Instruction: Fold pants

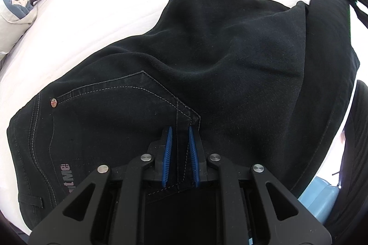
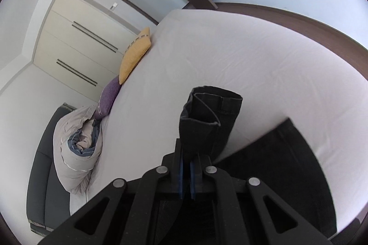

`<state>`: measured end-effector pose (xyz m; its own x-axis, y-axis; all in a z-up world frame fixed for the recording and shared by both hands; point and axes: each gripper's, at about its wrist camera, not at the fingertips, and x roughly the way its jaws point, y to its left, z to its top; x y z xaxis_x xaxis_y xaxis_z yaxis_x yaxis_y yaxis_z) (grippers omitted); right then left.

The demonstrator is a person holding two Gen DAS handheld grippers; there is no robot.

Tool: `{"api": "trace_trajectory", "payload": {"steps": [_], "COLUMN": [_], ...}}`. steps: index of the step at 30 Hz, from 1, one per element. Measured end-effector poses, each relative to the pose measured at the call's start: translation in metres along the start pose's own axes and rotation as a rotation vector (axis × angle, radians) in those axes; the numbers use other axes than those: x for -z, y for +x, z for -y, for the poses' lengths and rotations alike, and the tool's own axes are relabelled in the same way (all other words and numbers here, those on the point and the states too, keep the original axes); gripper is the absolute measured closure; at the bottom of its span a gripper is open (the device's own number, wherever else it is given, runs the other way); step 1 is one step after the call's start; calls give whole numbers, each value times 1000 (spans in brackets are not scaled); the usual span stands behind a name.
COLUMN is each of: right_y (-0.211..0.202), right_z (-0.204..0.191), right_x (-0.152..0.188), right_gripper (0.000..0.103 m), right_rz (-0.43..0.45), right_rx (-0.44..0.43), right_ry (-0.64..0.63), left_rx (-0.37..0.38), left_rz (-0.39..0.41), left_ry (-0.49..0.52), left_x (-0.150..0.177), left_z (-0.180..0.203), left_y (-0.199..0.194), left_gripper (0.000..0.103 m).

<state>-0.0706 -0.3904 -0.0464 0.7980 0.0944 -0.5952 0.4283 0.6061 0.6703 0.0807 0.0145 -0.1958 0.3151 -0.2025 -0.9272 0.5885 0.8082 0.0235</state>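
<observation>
Black jeans (image 1: 207, 65) lie on a white bed (image 1: 103, 15), with a stitched back pocket and rivet at the left. My left gripper (image 1: 179, 130), with blue pads, is shut on the jeans' seat seam near the pocket corner. My right gripper (image 2: 186, 157) is shut on the leg cuffs (image 2: 207, 116) and holds them up above the bed. More of the black leg fabric (image 2: 276, 164) hangs down at the right of the right wrist view. The far leg end (image 1: 333, 6) is lifted at the upper right of the left wrist view.
A purple pillow (image 2: 109, 98), a yellow pillow (image 2: 135, 54) and a bundled grey duvet (image 2: 78, 143) lie along the bed's left edge. Cream wardrobe doors (image 2: 76, 47) stand beyond. A brown headboard (image 2: 322, 26) borders the far side. A light blue object (image 1: 317, 199) sits low right.
</observation>
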Motion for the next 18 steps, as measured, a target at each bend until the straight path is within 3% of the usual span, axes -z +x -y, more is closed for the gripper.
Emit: {"api": "trace_trajectory", "payload": {"steps": [4,9,18], "right_y": [-43,-50,-54], "right_z": [38,93,96], "right_x": [33,70,70], "right_gripper": [98,98,98], "right_rz": [21,-11,-6], "right_rx": [46,116,177], "right_ry": [79,227,154], "left_rx": [-31,-85,-145], "left_rz": [0,-11,-35], "left_ry": [-7,8,7], "left_x": [1,-2,-14], "left_z": [7,22,43], "left_y": [-1,-1,-2], "left_gripper": [88,88,88]}}
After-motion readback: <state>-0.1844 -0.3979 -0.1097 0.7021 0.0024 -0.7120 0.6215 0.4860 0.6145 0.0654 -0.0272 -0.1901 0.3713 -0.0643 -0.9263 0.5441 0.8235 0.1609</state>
